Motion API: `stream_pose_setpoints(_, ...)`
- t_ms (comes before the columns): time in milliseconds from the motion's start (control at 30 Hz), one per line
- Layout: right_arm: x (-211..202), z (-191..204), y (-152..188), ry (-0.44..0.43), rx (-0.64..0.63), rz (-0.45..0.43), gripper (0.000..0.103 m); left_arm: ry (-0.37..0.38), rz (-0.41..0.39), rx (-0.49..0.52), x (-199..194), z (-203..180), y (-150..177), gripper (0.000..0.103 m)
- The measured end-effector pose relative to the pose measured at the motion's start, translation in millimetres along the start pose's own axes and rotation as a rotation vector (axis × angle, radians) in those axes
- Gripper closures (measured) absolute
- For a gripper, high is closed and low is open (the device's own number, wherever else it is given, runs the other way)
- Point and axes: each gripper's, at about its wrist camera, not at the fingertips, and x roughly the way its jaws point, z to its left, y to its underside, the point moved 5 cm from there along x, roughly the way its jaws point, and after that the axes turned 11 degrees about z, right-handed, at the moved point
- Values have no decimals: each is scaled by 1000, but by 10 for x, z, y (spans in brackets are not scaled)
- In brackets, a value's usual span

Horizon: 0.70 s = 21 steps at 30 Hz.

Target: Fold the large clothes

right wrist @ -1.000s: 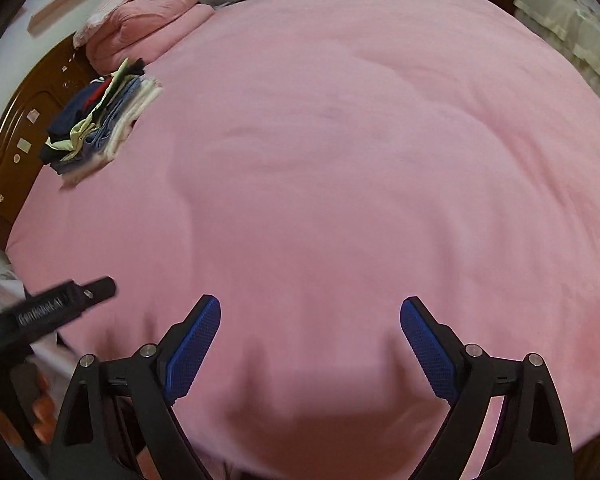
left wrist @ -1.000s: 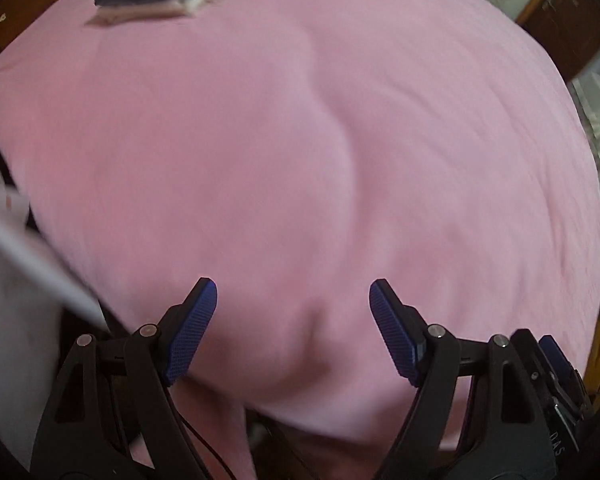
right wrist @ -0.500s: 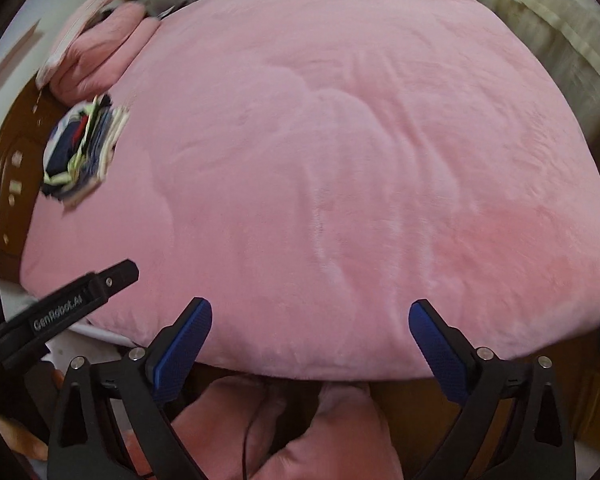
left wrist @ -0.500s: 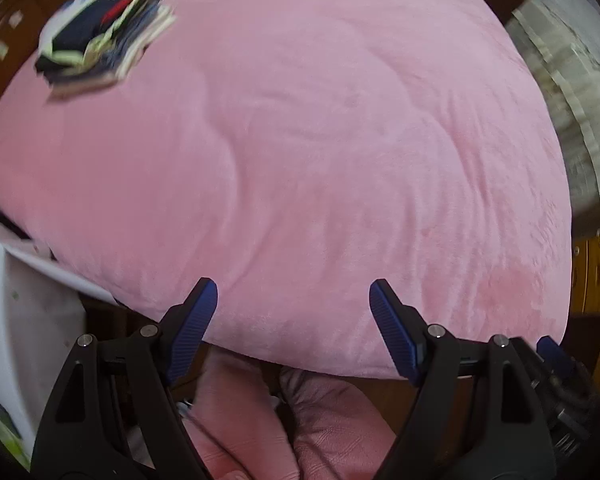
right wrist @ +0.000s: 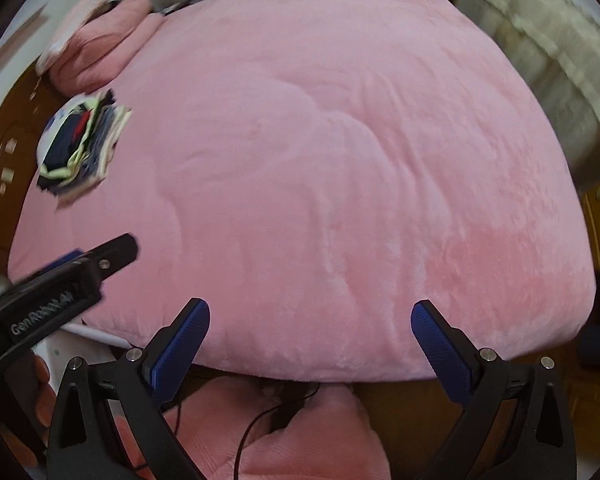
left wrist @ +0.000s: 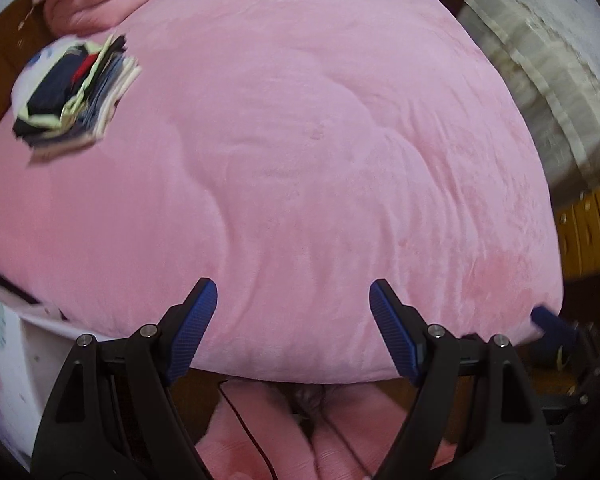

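A stack of folded clothes (left wrist: 74, 98), dark, blue and cream, lies at the far left of the pink bed (left wrist: 320, 160); it also shows in the right wrist view (right wrist: 82, 146). My left gripper (left wrist: 292, 320) is open and empty, above the bed's near edge. My right gripper (right wrist: 310, 340) is open and empty, also above the near edge. The left gripper's body (right wrist: 60, 284) shows at the left of the right wrist view. No unfolded garment lies on the bed.
A pink pillow or folded blanket (left wrist: 100, 0) lies at the head of the bed. A brown wooden headboard (right wrist: 4, 152) is at the left. A cream lace curtain (left wrist: 548, 80) hangs at the right. Pink trouser legs (right wrist: 300, 440) show below the edge.
Both grippers have pulled back and up from the bed, so more of it and the near edge show. The jaws stay open.
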Motion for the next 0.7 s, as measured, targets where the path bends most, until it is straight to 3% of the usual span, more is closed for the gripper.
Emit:
stream_pose_setpoints(200, -210, 248, -57, 38, -21, -75, 1, -26, -61, 45, -162, 39, -80, 25)
stream_pose_setpoints(500, -708, 510, -201, 72, -16, -161, 0, -4, -143, 17, -441, 241, -154, 12)
stream_pose_setpoints(600, -795, 580, -146, 70, 4, -162, 0, 1, -148, 8, -484, 292, -106, 0)
stream_pose_setpoints(700, -846, 591, -101, 70, 24, -165, 0, 20, -154, 0, -517, 333, -50, 0)
